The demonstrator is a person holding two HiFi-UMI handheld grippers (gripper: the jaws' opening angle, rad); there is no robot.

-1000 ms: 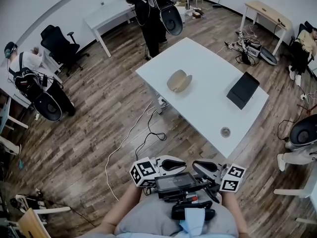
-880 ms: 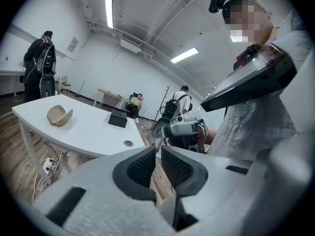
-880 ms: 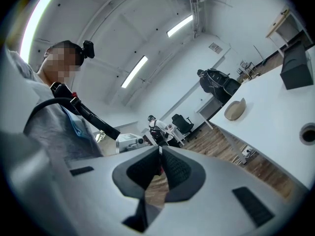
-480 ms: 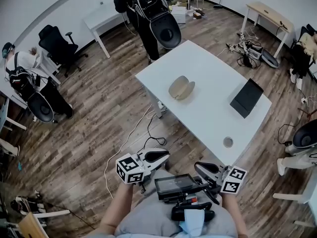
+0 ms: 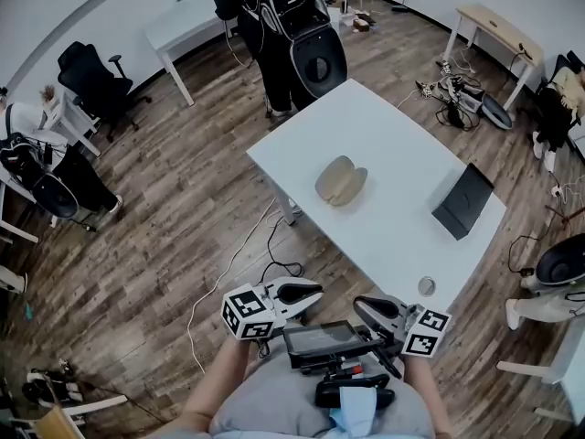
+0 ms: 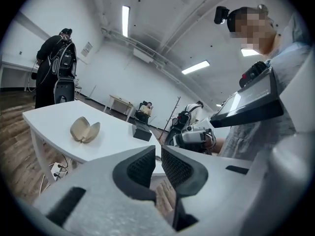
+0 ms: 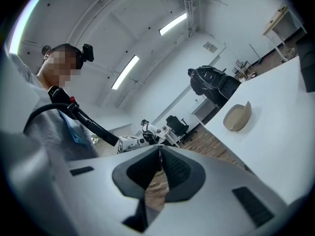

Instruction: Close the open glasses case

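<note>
The open glasses case (image 5: 341, 180), beige and clam-shaped, lies with both halves spread in the middle of the white table (image 5: 393, 135). It also shows as the case (image 6: 84, 130) in the left gripper view and the case (image 7: 237, 117) in the right gripper view. Both grippers hang close to my body, off the table's near corner and far from the case. My left gripper (image 5: 311, 292) is shut with nothing in it, and so is my right gripper (image 5: 363, 305). The shut jaws of each point toward the other gripper.
A black box (image 5: 467, 201) lies at the table's right edge, and a small round object (image 5: 426, 286) sits at its near corner. A person with gear (image 5: 283, 26) stands at the far end. Cables (image 5: 265, 263) trail on the wood floor under the table.
The table and case have drawn nearer in the head view. My left gripper swung out to the left, then partly back. The person at the far end has shifted.
</note>
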